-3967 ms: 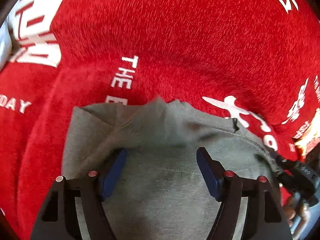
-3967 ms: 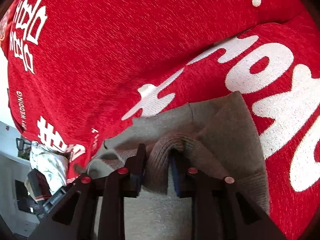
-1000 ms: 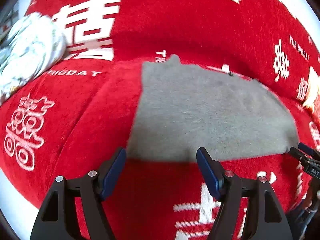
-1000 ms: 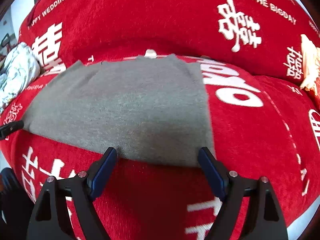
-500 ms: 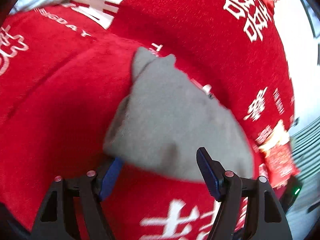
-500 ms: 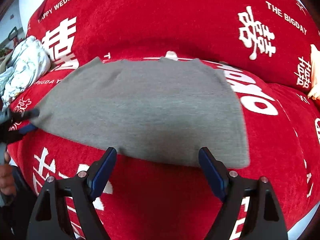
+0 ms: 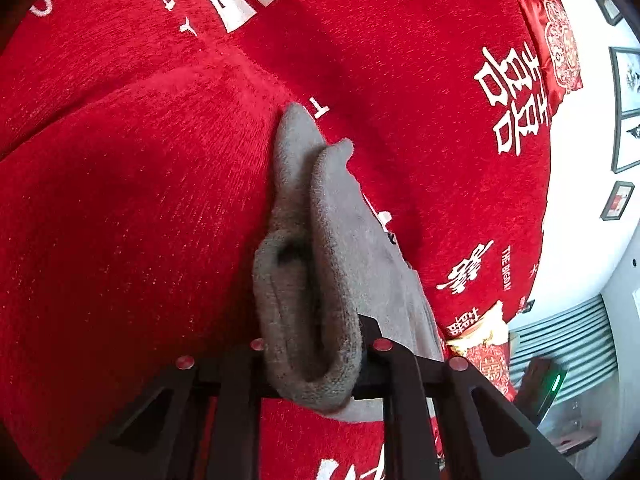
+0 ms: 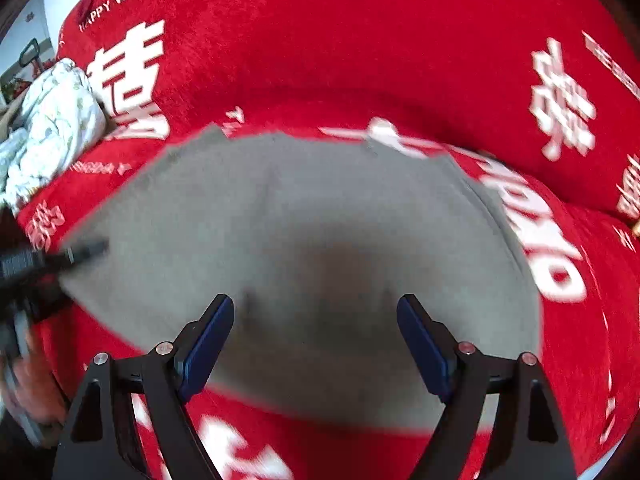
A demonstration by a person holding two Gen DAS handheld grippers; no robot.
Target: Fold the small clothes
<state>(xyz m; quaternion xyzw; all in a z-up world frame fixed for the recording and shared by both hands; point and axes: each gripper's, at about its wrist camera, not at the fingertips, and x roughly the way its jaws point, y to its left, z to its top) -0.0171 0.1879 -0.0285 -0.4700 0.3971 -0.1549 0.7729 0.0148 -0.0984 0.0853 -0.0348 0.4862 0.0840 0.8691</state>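
Grey garment [image 7: 316, 280]: matt knitted cloth, fuzzy, with a ribbed, thicker edge where bunched. Red cover [image 7: 120, 200]: coarse chenille-like woven cloth, matt, with white woven lettering. Left gripper [image 7: 316, 360]: black matt plastic arms, small glossy red studs. Right gripper [image 8: 316, 344]: same black plastic; blue pads [image 8: 208, 348], smooth and dull. White floral bundle [image 8: 52, 128]: soft printed cloth.

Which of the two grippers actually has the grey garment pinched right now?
The left gripper: its jaws are closing on a bunched fold of the grey knitted garment. The right gripper hovers over the flat grey cloth with its jaws wide apart, gripping nothing.
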